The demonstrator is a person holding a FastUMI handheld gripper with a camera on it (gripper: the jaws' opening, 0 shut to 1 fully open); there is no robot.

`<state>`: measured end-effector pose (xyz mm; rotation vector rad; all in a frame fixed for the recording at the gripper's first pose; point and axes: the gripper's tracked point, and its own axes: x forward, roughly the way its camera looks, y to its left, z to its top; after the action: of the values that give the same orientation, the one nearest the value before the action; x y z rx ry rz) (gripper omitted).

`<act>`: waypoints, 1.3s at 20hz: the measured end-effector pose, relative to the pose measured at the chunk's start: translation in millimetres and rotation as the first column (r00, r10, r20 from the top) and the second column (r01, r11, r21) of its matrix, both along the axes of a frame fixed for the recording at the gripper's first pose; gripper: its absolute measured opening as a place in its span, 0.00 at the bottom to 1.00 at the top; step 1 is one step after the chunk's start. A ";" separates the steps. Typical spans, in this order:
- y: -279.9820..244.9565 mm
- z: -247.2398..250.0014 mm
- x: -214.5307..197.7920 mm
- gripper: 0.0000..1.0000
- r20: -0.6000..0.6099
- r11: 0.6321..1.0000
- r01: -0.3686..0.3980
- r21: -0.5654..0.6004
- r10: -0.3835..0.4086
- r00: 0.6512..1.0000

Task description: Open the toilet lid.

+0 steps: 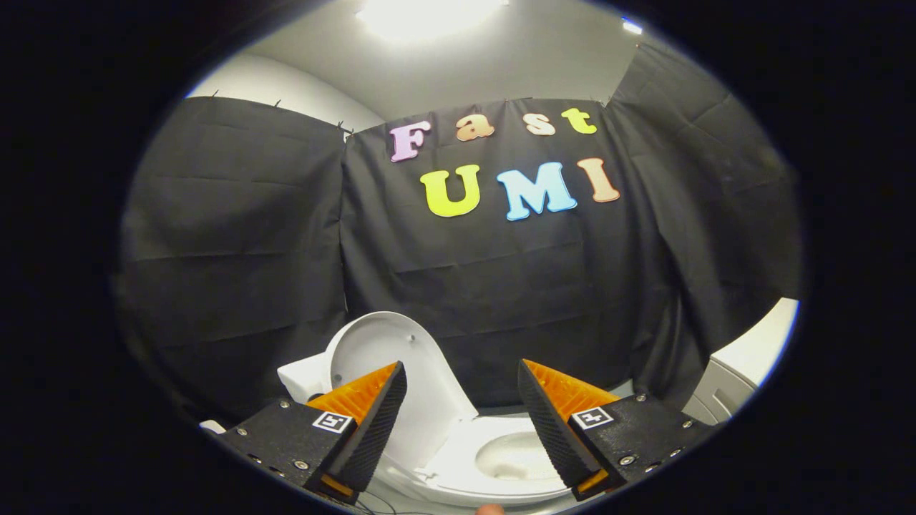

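Note:
A white toilet (494, 458) sits low beyond my fingers, its bowl showing between them. The white lid (390, 350) stands raised, its underside facing me, leaning back toward the tank (304, 378) behind the left finger. The seat ring lies down around the bowl. My gripper (461, 379) is open, fingers wide apart, with nothing between them but the toilet farther off. The left finger (372, 422) overlaps the lower part of the lid in the view; I cannot tell that it touches it.
Black cloth walls close the booth behind and on both sides of the toilet. A white and grey cabinet or appliance (744, 365) stands to the right. A bright ceiling light (422, 14) glares overhead. A fingertip (490, 509) shows just below the toilet.

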<state>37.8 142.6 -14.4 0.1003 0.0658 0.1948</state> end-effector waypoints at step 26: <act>-85.5 -17.8 -36.9 0.95 0.060 0.982 0.182 -0.055 -0.179 0.982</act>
<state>0.8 57.1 -32.1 0.0404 0.0073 0.0141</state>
